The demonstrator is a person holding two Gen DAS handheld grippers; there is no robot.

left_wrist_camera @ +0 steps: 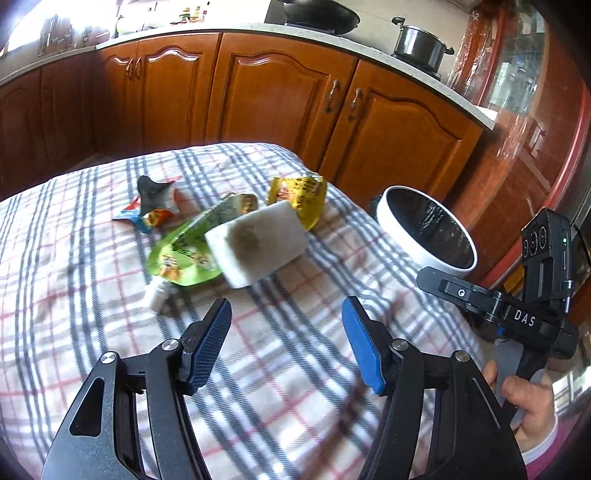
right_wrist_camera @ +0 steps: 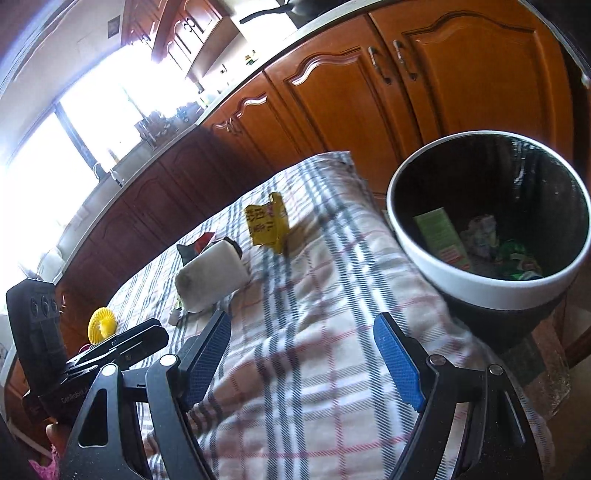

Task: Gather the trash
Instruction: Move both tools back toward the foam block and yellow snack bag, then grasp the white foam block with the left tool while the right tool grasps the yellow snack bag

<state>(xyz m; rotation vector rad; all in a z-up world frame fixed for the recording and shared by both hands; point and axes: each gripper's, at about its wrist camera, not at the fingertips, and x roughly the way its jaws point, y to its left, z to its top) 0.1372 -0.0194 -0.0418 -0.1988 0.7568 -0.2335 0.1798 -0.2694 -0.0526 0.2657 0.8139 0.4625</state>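
Both tools, left (left_wrist_camera: 286,321) and right (right_wrist_camera: 301,339), hung open and empty over the checked desk (left_wrist_camera: 295,369). The bin (right_wrist_camera: 480,288) beside it already held some scraps, but a white block (left_wrist_camera: 255,243) and green (left_wrist_camera: 181,254), yellow (left_wrist_camera: 299,195) and small wrappers (left_wrist_camera: 155,210) remained uncollected.

Place: a home kitchen.
Cabinets: brown wooden doors (left_wrist_camera: 280,96) with arched panels and metal handles, below a pale speckled countertop (left_wrist_camera: 369,46).
Cookware: a black wok (left_wrist_camera: 321,16) and a lidded steel pot (left_wrist_camera: 421,44) on the counter.
Sink: a tap (right_wrist_camera: 96,169) under a bright window (right_wrist_camera: 48,162).
Table: covered with a plaid cloth (left_wrist_camera: 295,369).
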